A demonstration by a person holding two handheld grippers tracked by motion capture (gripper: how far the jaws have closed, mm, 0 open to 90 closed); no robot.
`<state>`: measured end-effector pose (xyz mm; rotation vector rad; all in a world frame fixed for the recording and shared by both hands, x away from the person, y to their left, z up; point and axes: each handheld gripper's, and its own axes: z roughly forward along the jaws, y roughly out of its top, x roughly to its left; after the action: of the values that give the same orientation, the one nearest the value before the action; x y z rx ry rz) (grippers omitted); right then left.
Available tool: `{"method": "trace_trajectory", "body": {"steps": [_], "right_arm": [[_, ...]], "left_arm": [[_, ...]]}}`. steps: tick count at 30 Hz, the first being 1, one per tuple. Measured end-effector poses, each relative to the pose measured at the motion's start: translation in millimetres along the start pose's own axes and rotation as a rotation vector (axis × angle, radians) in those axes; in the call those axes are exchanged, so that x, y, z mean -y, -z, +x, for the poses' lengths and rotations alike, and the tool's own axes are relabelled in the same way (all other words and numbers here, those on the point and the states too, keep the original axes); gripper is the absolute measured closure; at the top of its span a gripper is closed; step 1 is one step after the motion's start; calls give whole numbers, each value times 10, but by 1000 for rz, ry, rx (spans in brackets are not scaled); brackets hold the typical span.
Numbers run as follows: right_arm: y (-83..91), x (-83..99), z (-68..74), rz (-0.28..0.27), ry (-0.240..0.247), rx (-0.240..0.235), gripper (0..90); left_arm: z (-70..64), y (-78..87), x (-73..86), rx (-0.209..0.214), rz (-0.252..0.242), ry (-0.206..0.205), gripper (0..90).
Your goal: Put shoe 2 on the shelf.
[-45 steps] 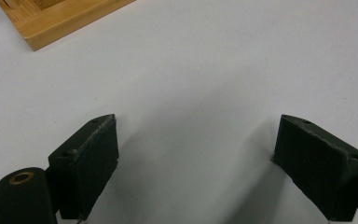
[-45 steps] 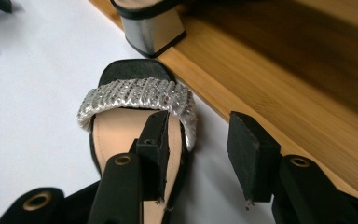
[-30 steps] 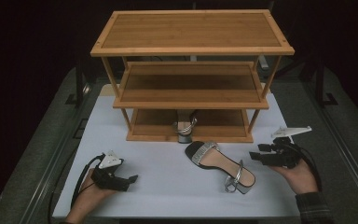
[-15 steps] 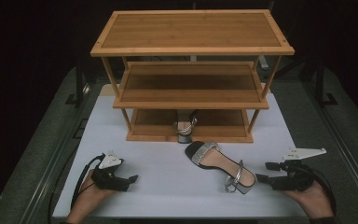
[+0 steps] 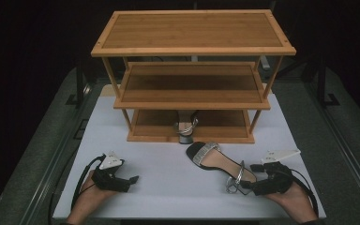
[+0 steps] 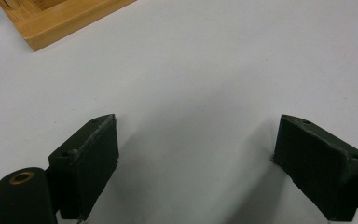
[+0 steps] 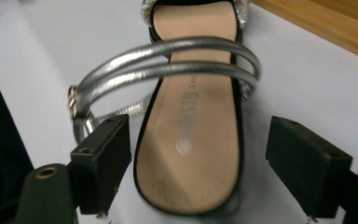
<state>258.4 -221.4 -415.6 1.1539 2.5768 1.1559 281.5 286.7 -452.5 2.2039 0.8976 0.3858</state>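
Observation:
A silver-strapped sandal (image 5: 218, 164) with a tan insole lies on the white table in front of the wooden rack (image 5: 192, 75). Its twin (image 5: 186, 126) stands on the rack's bottom shelf. My right gripper (image 5: 247, 185) is open at the loose sandal's heel. In the right gripper view its jaws stand either side of the heel end (image 7: 191, 154), with the silver ankle strap (image 7: 168, 60) arching just ahead. My left gripper (image 5: 130, 180) rests open on the table at the front left, with nothing between its fingers (image 6: 88, 158).
The three-tier wooden rack takes up the back half of the table; its base corner (image 6: 60, 18) shows in the left gripper view. The white table top (image 5: 168, 187) lies bare between the two grippers. Dark floor and metal rails flank the table.
My right gripper has come down and inward from the right edge toward the loose sandal's heel, and its jaws now straddle it. The left gripper has stayed put.

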Motion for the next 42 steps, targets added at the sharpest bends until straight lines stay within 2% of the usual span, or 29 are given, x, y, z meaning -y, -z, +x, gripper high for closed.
{"method": "trace_trajectory", "body": {"steps": [4, 7, 11, 14, 15, 20, 21, 26, 29, 42], "right_arm": [[-102, -33, 24, 16, 3, -11, 191], [-253, -60, 64, 48, 13, 15, 199], [-332, -52, 69, 80, 33, 33, 250], [-334, -44, 69, 74, 37, 32, 286], [-326, -46, 74, 70, 51, 41, 334], [-328, -44, 69, 71, 49, 39, 334], [-329, -45, 100, 74, 70, 61, 346], [-322, -44, 79, 70, 57, 54, 357], [-318, -36, 118, 61, 79, 91, 374], [-143, -7, 67, 1, 63, 81, 384]], "left_arm": [[0, 0, 0, 0, 0, 0, 127], [0, 1, 0, -1, 1, -1, 127], [0, 0, 0, 0, 0, 0, 127], [1, 0, -1, 0, 1, 0, 127], [0, 0, 0, 0, 0, 0, 127], [1, 0, -1, 0, 1, -1, 127], [0, 0, 0, 0, 1, -1, 127], [0, 0, 0, 0, 0, 0, 127], [1, 0, -1, 0, 1, -1, 127], [1, 0, -1, 0, 0, 1, 127]]}}
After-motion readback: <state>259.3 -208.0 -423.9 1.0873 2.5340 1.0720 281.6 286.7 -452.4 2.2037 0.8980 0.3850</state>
